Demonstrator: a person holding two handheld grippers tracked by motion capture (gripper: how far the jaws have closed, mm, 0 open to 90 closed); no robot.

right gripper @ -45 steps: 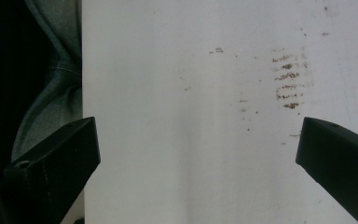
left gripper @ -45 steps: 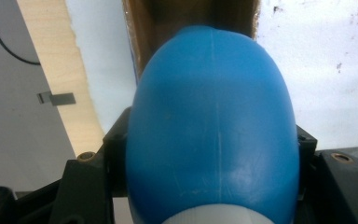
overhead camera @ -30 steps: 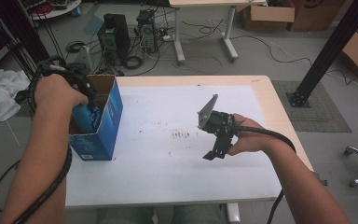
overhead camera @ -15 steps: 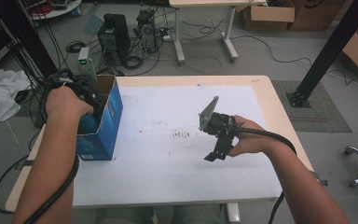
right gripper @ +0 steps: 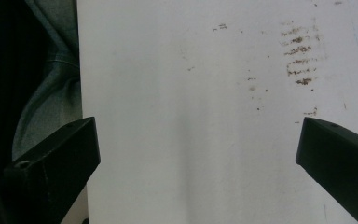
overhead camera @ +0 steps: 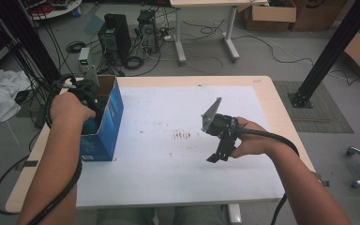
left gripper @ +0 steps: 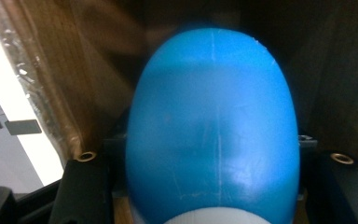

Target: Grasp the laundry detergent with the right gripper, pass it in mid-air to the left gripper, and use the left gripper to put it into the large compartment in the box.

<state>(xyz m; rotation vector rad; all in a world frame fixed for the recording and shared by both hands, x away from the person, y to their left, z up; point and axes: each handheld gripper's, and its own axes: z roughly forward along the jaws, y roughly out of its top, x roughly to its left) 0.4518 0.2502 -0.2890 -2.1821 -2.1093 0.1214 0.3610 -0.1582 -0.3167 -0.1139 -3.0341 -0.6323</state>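
Left gripper [overhead camera: 88, 101] down inside blue cardboard box [overhead camera: 104, 129] at counter's [overhead camera: 272, 93] left edge; its fingers look clamped on a blue egg-shaped thing [left gripper: 213, 130], white band at its base; smooth, glossy, faint seam down the middle; probably hard light plastic, slippery, so best held across widest part; right gripper [overhead camera: 219, 152] fingers wide apart, holding nothing, over white counter sheet with brown smudges [right gripper: 300, 51].

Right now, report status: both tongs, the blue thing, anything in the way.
Left tongs inside the blue box, shut on blue egg-shaped object. Right tongs open, empty, over the white tabletop. Box walls close around the object; brown smudges only on the table.
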